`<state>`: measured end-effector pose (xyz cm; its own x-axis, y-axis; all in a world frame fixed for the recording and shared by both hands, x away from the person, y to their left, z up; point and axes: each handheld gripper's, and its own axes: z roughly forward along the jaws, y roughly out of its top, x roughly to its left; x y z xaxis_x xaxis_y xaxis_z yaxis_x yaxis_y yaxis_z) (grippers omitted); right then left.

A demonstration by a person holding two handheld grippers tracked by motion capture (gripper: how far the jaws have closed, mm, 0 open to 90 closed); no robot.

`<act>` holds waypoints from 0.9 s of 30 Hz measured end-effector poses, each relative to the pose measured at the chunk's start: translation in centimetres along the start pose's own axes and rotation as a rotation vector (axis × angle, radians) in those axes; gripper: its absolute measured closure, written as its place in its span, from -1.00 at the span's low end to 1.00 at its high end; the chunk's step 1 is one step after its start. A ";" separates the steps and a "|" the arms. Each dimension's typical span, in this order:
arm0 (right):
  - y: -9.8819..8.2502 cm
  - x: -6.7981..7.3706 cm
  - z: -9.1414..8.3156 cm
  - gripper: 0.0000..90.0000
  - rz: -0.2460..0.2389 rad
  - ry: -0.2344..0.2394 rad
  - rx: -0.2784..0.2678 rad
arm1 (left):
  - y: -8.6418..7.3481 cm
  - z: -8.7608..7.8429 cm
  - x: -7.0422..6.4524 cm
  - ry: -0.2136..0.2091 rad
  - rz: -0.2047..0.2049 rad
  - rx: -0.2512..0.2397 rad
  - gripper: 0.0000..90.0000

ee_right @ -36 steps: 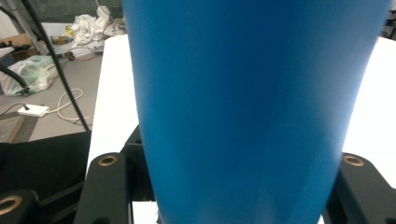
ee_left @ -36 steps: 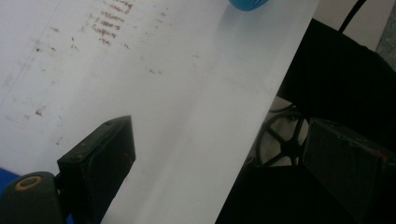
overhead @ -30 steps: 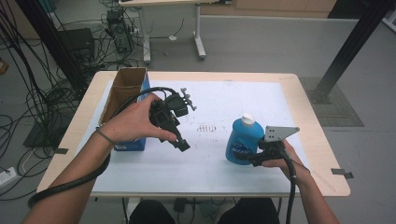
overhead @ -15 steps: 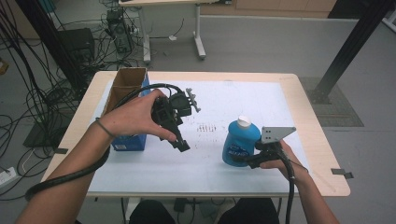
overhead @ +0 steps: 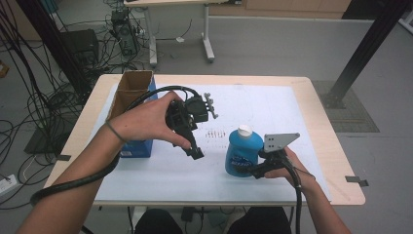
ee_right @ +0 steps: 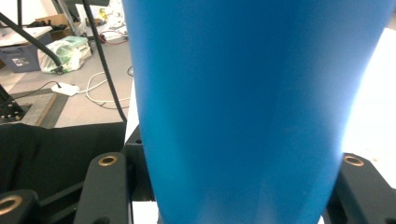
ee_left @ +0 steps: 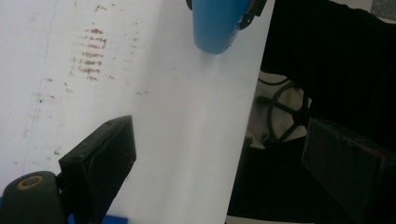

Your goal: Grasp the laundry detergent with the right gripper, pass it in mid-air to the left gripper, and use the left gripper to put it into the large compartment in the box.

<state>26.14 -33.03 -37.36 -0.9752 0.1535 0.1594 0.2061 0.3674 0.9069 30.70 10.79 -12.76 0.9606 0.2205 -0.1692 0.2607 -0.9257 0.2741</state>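
The right gripper [overhead: 251, 168] is clenched around a blue bottle [overhead: 243, 151]; in the right gripper view the blue body [ee_right: 243, 112] stands between the two black jaws, which press on it from both sides. The bottle stands upright on the white sheet [overhead: 272, 112] that covers the table [overhead: 336, 161], near the front edge and on the right half. It has a white cap [overhead: 245, 130] on top and a label on its front. The right hand [overhead: 287, 165] holds the gripper just beside the bottle, and the grey three-cornered plate [overhead: 278, 141] rises above it.

The left gripper [overhead: 195, 148] is held in the air over the middle of the sheet, to the left of the bottle and apart from it. Its jaws are released and wide apart, with nothing between them; the left gripper view looks down between them on the sheet [ee_left: 163, 116], with the bottom of the bottle [ee_left: 217, 23] at the top. The left hand [overhead: 146, 122] wraps the gripper body, and a black cable runs along the forearm.

A brown cardboard box [overhead: 132, 90], open on top, stands at the left side of the table, with a blue box [overhead: 139, 146] just in front of it. Some small brown marks [overhead: 214, 134] are on the sheet between the grippers.
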 end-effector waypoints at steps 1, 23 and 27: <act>0.1 0.0 0.1 -0.09 -0.004 0.002 0.001 | 0.1 0.1 -0.1 0.002 0.002 0.002 -0.78; 1.6 0.0 2.6 -0.09 -0.043 0.061 0.018 | 3.6 1.0 -1.6 0.015 0.075 0.088 -0.77; 1.9 0.0 3.0 -0.09 -0.051 0.068 0.024 | 4.4 1.2 -2.0 0.028 0.088 0.112 -0.77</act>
<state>26.73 -29.56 -36.86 -0.9876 0.0719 0.1397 0.1568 0.3950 0.9052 29.81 5.85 -12.37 0.9820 0.1443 -0.1220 0.1648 -0.9699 0.1793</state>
